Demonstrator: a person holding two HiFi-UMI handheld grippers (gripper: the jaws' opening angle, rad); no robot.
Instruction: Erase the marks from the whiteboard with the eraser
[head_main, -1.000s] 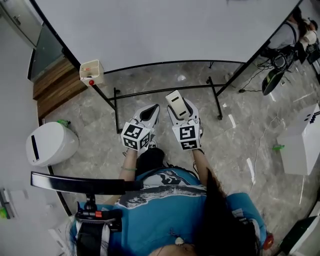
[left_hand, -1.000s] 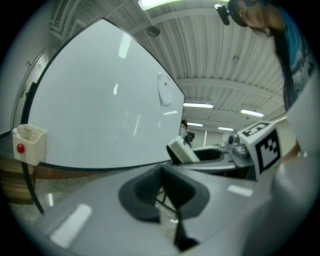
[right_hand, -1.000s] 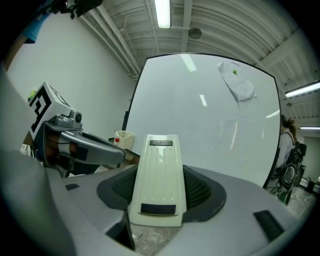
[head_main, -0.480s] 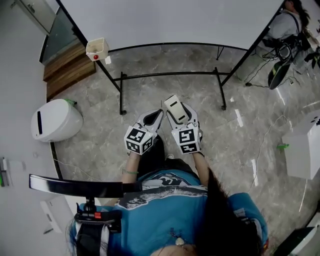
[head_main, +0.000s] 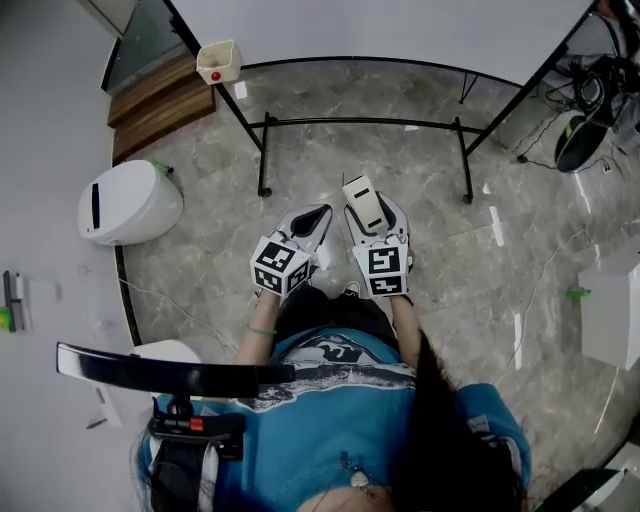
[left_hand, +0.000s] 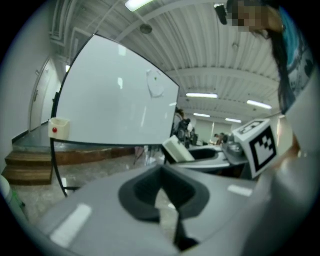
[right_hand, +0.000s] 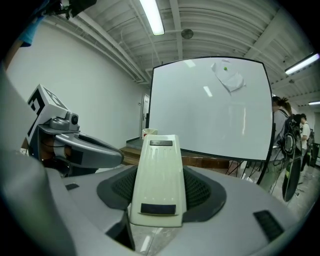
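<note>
Moved: whiteboard (head_main: 400, 25) farther off than before.
Right gripper (head_main: 374, 212): clamps eraser (head_main: 362, 203).
Left gripper (head_main: 316, 215): jaws together, empty.
Progress: board looks nearly clean; faint smudge (right_hand: 228, 76) remains.

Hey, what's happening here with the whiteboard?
A person stands back from the whiteboard, with a gripper in each hand. The right gripper is shut on the eraser, which points toward the board without touching it. The left gripper is shut with nothing in it. A faint smudge shows near the board's top.
</note>
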